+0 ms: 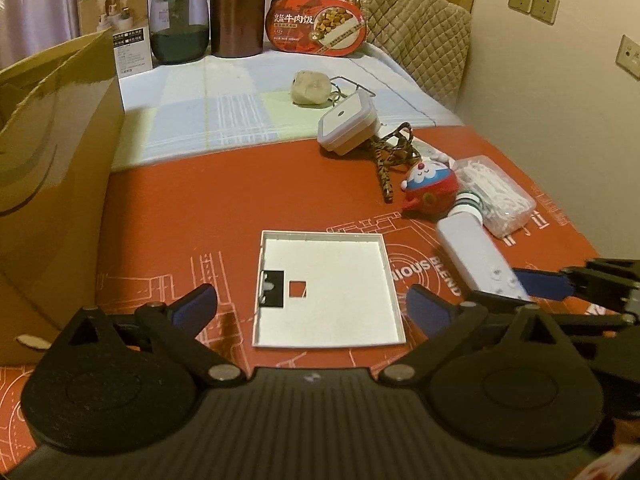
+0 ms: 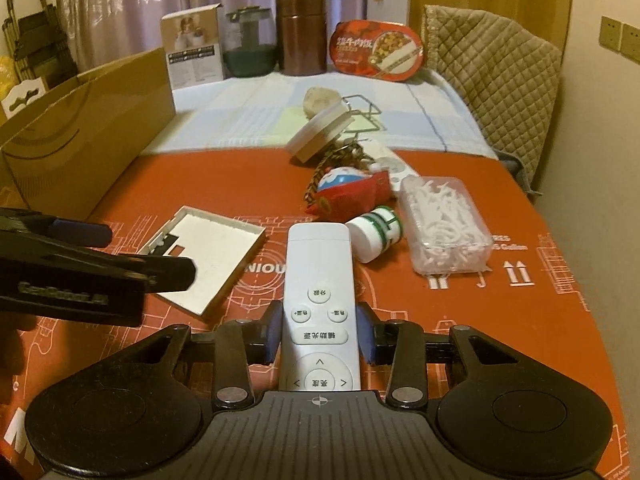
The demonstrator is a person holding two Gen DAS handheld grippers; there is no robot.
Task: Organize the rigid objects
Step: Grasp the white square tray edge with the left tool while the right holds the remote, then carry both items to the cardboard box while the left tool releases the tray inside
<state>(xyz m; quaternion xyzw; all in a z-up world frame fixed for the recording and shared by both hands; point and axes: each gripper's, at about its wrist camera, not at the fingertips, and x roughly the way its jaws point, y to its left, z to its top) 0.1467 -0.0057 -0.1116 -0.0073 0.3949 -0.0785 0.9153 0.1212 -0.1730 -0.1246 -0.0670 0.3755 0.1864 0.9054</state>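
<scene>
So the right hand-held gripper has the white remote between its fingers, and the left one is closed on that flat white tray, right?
Not quite. The left hand-held gripper is wide open above the flat white tray, touching nothing; the left wrist view shows its fingers spread apart. The rest holds: the right hand-held gripper does have the white remote between its fingers.

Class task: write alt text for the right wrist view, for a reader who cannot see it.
The right gripper closes around a white remote lying on a red mat. Beyond it sit a small white bottle, a clear box of floss picks and a shallow white tray.
</scene>
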